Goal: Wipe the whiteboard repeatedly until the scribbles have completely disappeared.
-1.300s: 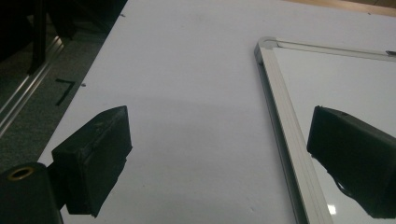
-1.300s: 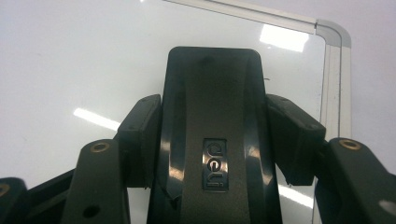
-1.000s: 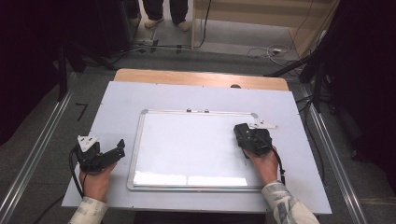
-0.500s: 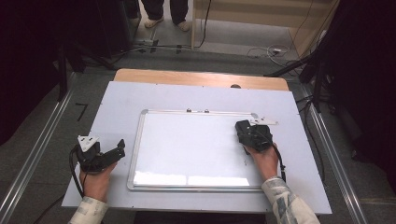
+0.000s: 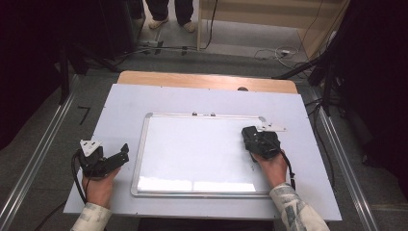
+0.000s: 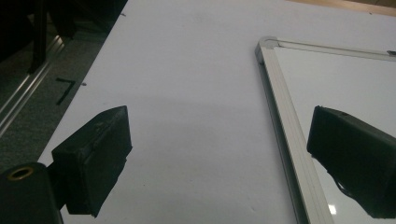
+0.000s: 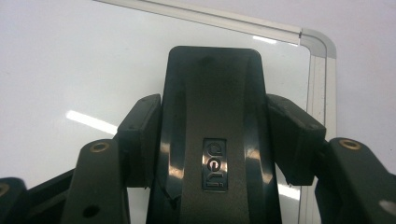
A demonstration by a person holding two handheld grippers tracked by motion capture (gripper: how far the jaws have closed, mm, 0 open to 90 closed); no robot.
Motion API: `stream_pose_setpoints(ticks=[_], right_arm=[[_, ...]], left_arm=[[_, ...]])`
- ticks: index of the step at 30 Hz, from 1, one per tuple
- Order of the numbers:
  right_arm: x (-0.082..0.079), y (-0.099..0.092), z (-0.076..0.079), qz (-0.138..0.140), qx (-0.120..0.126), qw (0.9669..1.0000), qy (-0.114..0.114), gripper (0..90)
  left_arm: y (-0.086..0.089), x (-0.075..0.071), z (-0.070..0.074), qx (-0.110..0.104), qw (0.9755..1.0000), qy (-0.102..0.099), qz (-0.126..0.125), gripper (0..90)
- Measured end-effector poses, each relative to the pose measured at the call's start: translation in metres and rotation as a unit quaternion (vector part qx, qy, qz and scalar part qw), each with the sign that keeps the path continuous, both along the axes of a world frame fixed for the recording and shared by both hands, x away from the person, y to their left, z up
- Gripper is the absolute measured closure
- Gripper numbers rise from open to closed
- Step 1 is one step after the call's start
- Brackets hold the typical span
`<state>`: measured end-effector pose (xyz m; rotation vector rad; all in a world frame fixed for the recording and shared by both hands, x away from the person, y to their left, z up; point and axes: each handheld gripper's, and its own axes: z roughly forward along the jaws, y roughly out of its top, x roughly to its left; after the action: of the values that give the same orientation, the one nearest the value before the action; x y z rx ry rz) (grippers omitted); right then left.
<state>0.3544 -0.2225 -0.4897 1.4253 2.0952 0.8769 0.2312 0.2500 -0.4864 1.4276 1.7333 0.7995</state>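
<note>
Centrally, a whiteboard [image 5: 202, 149] lies flat on the tabletop [image 5: 120, 110]. Right gripper [image 5: 260, 142], clenched on a black eraser [image 7: 215, 130], rests over the board's right part. Left gripper [image 5: 113, 159], jaws spread and empty, sits beside the board's left frame.

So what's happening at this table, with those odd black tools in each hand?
A person holds one pair of tongs in each hand over a pale table. The right tongs are shut on a glossy black whiteboard eraser, resting it on the right side of a silver-framed whiteboard, which looks clean. The left tongs are open and hold nothing, beside the board's left edge.
</note>
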Motion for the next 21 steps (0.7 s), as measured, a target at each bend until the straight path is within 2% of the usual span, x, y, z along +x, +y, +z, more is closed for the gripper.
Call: stream_pose_setpoints(ticks=[21], right_arm=[[-0.026, 0.003, -0.001, 0.019, -0.002, 0.9998, -0.001, 38.5]], left_arm=[[0.0, 0.0, 0.0, -0.002, 1.0, 0.0, 0.0, 6.6]])
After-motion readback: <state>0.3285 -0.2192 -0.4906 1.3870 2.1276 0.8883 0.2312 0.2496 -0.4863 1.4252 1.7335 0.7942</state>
